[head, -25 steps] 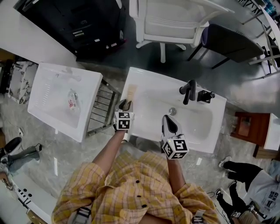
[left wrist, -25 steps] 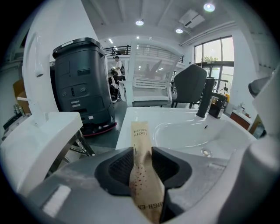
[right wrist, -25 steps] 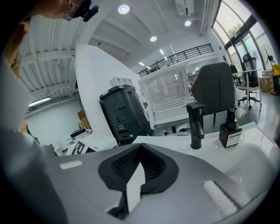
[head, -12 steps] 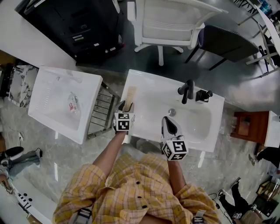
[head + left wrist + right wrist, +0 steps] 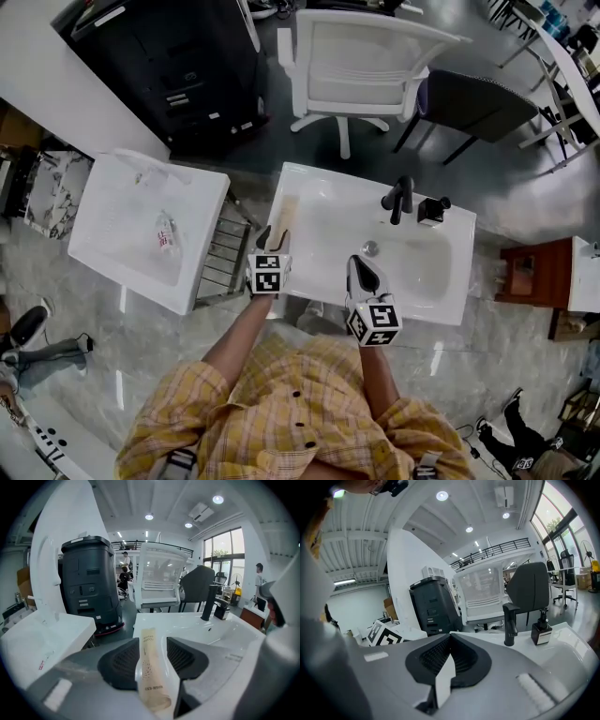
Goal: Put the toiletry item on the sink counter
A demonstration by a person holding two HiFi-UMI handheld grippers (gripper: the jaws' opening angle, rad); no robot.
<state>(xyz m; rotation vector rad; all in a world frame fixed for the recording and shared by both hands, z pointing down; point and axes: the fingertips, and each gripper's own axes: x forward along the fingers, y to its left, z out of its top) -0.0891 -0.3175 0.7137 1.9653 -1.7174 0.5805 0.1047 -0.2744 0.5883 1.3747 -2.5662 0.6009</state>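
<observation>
**When spread this wide, grips nothing**

Find the toiletry tube [image 5: 284, 214] flat on the left strip of the sink surface [image 5: 323, 183], lengthwise beside the bowl and well apart from the faucet [image 5: 401, 199]. Judge the placing as done.

Note the left tool [image 5: 273, 236] just above the tube's near end, with its 2 jaws having just been opening and standing wide apart. Pads apparently clear of the tube on both sides. Probably a let-go, with room for lifting away without a nudge.

Note the right tool [image 5: 359, 265] over the bowl's near rim, with jaws pressed together on nothing. Seemingly idle, parked out of the way.

Cannot read the tube's print in full in the left gripper view: upside down and partly soft. Cannot see the tube's near end from the head view, hidden behind the left tool. Cannot identify the small packet [image 5: 166, 234] lying in the 2nd white basin [image 5: 103, 202] at far left.
</observation>
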